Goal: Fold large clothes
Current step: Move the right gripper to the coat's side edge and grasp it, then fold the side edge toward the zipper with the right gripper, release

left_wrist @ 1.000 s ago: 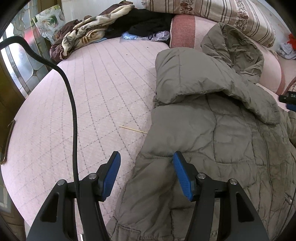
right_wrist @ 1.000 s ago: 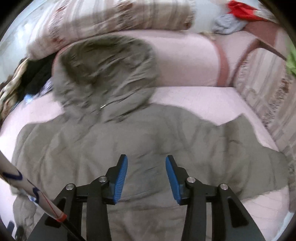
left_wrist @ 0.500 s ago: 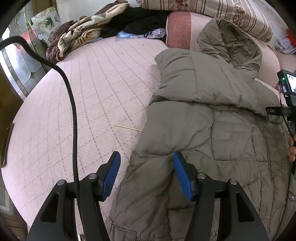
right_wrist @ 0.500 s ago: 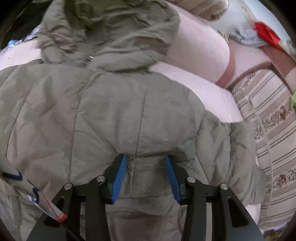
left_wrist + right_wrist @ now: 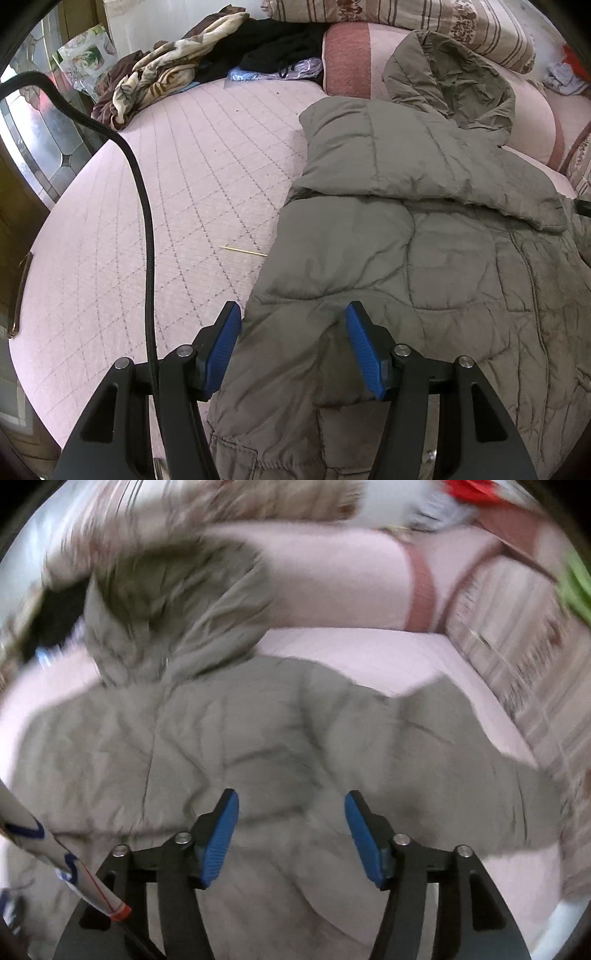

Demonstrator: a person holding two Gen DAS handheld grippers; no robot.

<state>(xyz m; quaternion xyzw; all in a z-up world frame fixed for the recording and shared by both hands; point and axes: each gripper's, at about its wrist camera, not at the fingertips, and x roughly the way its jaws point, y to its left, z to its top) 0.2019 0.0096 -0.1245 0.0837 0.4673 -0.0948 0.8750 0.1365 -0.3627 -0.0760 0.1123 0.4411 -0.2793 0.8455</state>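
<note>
One sleeve (image 5: 399,166) of the olive quilted hooded jacket (image 5: 388,266) on the pink bed (image 5: 177,192) lies folded across; the other remains spread. Left gripper (image 5: 291,343) straddles fabric, unclamped; right gripper (image 5: 291,827), jaws just widened, holds nothing.

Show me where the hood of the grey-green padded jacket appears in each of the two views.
Left wrist view: the hood lies at the upper right, on the pink bolster.
Right wrist view: the hood, blurred, is at the upper left.
Shared landmark: the pink bolster behind the hood.
</note>
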